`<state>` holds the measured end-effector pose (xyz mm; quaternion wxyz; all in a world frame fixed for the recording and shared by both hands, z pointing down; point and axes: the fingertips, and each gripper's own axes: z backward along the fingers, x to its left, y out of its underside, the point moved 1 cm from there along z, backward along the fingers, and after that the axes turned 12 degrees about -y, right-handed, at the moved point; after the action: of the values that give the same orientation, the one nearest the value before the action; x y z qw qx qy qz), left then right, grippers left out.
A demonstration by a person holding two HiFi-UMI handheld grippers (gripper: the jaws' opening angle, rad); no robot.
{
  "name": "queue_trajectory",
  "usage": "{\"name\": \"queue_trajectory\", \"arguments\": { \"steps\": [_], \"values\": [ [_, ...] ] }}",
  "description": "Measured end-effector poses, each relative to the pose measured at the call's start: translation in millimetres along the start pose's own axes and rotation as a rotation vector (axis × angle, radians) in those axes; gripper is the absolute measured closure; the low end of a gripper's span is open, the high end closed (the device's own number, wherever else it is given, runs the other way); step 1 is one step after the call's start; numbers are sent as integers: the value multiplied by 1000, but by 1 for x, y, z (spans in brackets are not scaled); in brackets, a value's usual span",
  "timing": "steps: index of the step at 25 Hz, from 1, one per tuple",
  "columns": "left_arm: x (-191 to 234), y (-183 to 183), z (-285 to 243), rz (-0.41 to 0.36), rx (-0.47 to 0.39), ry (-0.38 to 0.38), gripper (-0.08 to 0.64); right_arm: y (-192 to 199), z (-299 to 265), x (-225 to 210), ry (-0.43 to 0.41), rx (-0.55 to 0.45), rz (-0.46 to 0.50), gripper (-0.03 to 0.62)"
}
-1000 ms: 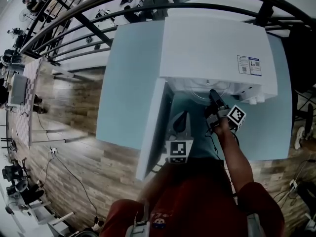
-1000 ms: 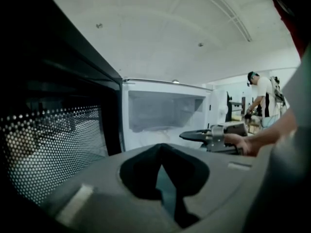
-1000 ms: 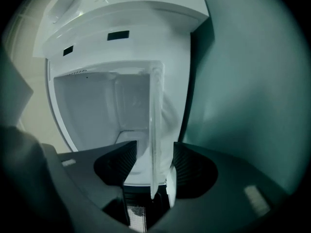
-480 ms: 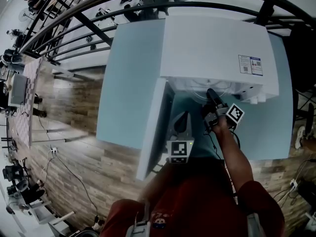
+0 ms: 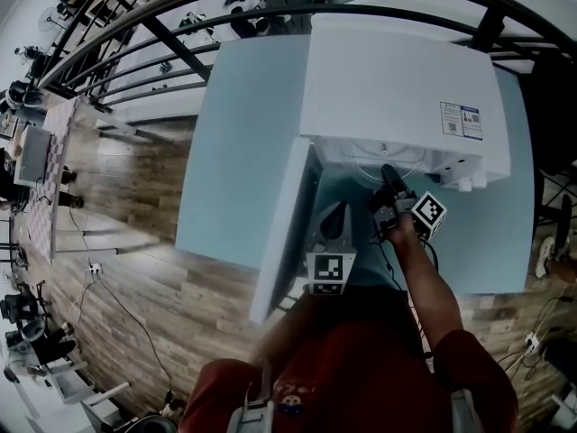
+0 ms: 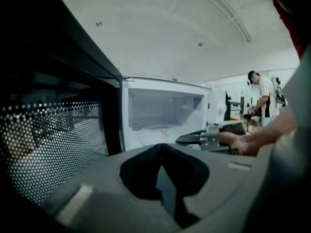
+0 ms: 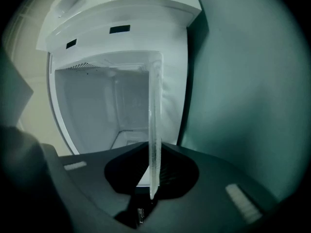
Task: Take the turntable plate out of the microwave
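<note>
The white microwave (image 5: 397, 88) stands on a teal table with its door (image 5: 284, 233) swung open to the left. The glass turntable plate (image 7: 154, 130) shows edge-on in the right gripper view, reaching out of the cavity. Its near rim sits between the jaws of my right gripper (image 7: 153, 178), which are closing and press on it. In the head view my right gripper (image 5: 389, 177) is at the cavity's mouth, where the plate (image 5: 388, 159) shows as a pale ring. My left gripper (image 5: 332, 216) hangs beside the door (image 6: 53, 144), shut and holding nothing.
The teal table (image 5: 243, 133) ends close to the door's left edge, with wooden floor below. A dark railing (image 5: 180, 61) curves behind the table. The perforated inner face of the door fills the left of the left gripper view. A person (image 6: 262, 98) stands far off at the right.
Both grippers stay where they were, the right one at the microwave's mouth. Only the head view has shifted slightly.
</note>
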<state>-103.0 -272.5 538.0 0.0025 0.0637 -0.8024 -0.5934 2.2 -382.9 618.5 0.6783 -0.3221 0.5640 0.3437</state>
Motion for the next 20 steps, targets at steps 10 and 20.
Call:
{"name": "queue_trajectory", "arguments": {
  "steps": [10, 20],
  "values": [
    [3, -5, 10, 6, 2, -3, 560, 9, 21, 4, -30, -6, 49, 568],
    [3, -5, 27, 0, -25, 6, 560, 26, 52, 9, -53, 12, 66, 569]
  ]
}}
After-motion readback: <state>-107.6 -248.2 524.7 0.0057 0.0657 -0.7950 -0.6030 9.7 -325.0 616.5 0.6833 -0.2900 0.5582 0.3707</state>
